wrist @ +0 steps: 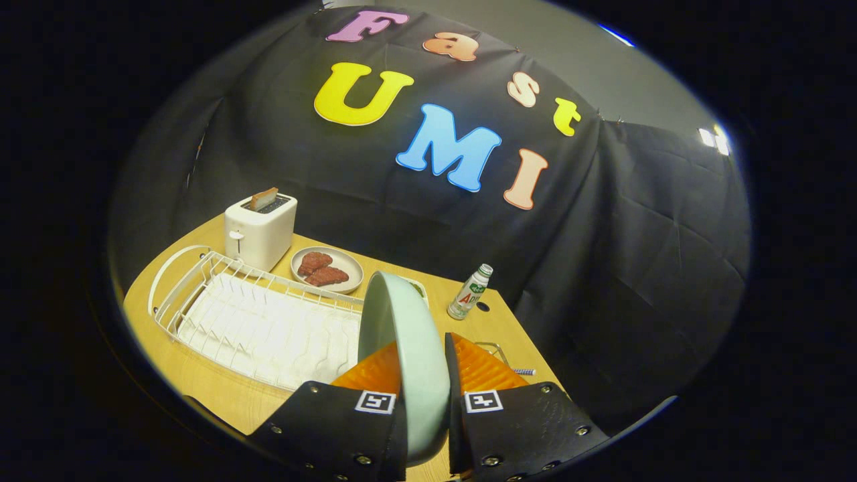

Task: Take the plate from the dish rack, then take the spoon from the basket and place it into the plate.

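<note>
— One wooden table (201,375) underneath, largest of all, booth cloth hanging behind it. Biggest thing on it?

— White wire dish rack (261,321), lying across the near left part, slots bare, handle loop at its far left end. Just left of the fingers.

— Next in size?

— Pale green plate (412,361), held up on edge, pinched between the two fingers of the gripper (425,375). Both fingers pressed on it, one each side, rim rising well above the fingertips. Blocks the middle of the look ahead.

— Then?

— White toaster (260,231) at the far left corner, slice of toast (264,198) standing out of its slot. Just right of it, beige plate (327,270) with two reddish-brown pieces of meat (321,269) lying flat.

— Smaller still?

— Small bottle (470,293), white cap, upright near the far edge, right of the held plate and apart from it. Wire basket (497,349) peeping out beyond the right finger, mostly hidden. Striped handle end (524,371), likely the spoon, poking out right beside it; too little seen to be sure.

— Anything behind the held plate?

— Sliver of a container with something green (418,288), almost wholly covered by the rim. Cannot tell more.

— Edges and room?

— Bare wood between bottle and right finger, narrowing toward the right table edge. Strip of bare wood along the near edge, in front of the rack. Far edge close against the cloth.
</note>
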A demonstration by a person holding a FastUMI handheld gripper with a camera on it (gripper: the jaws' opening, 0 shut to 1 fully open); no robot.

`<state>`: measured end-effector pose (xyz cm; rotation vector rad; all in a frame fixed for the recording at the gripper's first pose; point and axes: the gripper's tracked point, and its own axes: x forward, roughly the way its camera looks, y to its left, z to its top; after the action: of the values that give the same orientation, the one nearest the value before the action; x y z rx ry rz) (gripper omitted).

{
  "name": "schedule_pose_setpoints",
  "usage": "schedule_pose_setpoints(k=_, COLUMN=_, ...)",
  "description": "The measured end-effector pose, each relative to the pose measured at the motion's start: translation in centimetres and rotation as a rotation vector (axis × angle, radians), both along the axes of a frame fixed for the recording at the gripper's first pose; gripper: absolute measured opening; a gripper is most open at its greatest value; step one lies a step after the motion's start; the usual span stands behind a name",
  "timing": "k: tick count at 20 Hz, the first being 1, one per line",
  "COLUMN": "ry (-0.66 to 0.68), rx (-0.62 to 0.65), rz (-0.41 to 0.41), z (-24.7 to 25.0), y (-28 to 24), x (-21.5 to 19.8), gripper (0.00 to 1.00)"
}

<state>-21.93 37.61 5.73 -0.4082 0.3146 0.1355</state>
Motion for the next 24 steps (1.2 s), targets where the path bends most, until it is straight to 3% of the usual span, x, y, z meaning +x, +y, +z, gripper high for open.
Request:
schedule_pose_setpoints(k=7, ry=0.112, rx=0.015, rz=0.036, z=-4.9, y=-3.3, x=-4.5, gripper=0.23)
schedule_pose_setpoints(k=16, ry=0.301, rx=0.118, rz=0.095, z=-11.6, y=-3.5, x=-6.4, gripper=0.24)
schedule_pose_setpoints(k=24, ry=0.448, rx=0.389, rz=0.101, z=-14.9, y=-2.5, x=-6.0, gripper=0.26)
